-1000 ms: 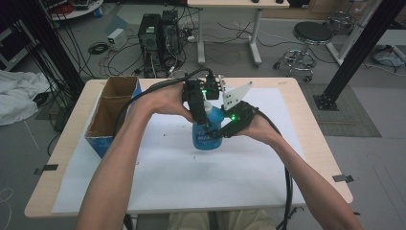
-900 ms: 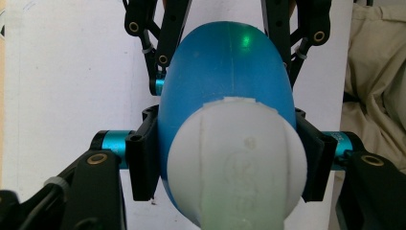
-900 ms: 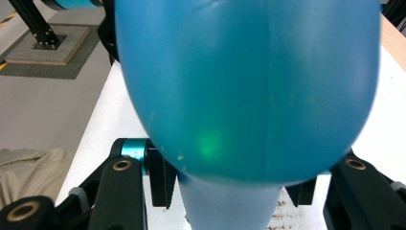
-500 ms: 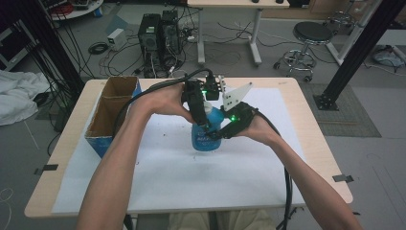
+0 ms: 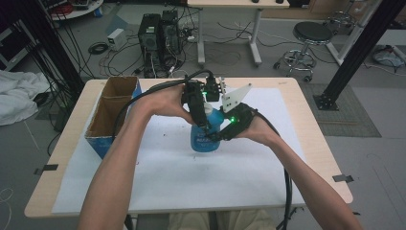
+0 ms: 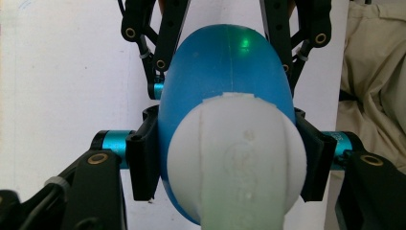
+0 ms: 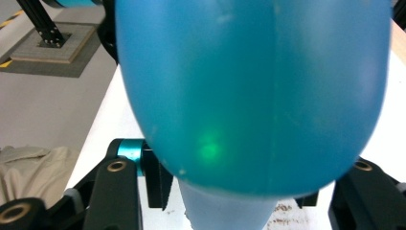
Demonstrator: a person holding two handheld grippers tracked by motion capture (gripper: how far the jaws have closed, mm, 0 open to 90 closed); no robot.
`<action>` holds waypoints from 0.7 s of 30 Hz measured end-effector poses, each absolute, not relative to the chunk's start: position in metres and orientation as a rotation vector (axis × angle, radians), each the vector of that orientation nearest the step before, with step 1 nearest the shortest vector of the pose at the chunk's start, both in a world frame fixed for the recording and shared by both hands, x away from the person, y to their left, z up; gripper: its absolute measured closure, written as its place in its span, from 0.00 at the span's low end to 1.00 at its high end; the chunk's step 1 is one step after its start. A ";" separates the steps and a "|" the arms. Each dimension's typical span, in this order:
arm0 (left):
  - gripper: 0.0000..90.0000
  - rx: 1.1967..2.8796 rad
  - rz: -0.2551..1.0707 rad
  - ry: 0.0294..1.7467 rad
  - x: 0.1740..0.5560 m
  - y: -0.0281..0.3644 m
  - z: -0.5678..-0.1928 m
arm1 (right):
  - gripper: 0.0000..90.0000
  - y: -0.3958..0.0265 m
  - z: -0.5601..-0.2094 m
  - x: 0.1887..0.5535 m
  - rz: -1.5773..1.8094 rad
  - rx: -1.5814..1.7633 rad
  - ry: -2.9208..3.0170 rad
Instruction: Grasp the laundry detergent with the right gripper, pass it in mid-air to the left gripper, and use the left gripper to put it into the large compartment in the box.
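A blue plastic bottle (image 5: 203, 139) with a white cap (image 5: 207, 110) stands upright on the white paper in the middle of the table. My left gripper (image 5: 203, 120) reaches down from above. Its pads press both sides of the white cap (image 6: 237, 163), which hides most of the blue body (image 6: 225, 62) below. My right gripper (image 5: 218, 134) comes in from the right at the bottle's side. Its jaws have just been opening; the bottle (image 7: 249, 96) is between them with a small gap at the pad (image 7: 160, 184).
An open cardboard box (image 5: 112, 112) with blue outer sides stands at the table's left edge. A white paper sheet (image 5: 215, 182) covers most of the wooden table (image 5: 316, 143). Computer towers (image 5: 158, 33) and a stool (image 5: 311, 36) are on the floor beyond.
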State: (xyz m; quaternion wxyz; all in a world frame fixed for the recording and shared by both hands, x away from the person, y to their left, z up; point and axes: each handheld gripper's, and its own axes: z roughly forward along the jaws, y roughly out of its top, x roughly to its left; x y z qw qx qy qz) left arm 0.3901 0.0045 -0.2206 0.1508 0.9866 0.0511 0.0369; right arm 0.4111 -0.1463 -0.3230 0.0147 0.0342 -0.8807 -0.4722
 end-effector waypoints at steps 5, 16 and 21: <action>0.43 2.841 0.106 0.144 0.389 0.004 -0.222 | 0.40 -0.145 -0.323 0.410 -1.453 0.106 -2.757; 0.43 2.841 0.106 0.144 0.387 0.008 -0.219 | 0.35 -0.150 -0.324 0.411 -1.427 0.072 -2.773; 0.43 2.836 0.105 0.155 0.385 0.011 -0.217 | 0.33 -0.151 -0.324 0.410 -1.403 0.064 -2.803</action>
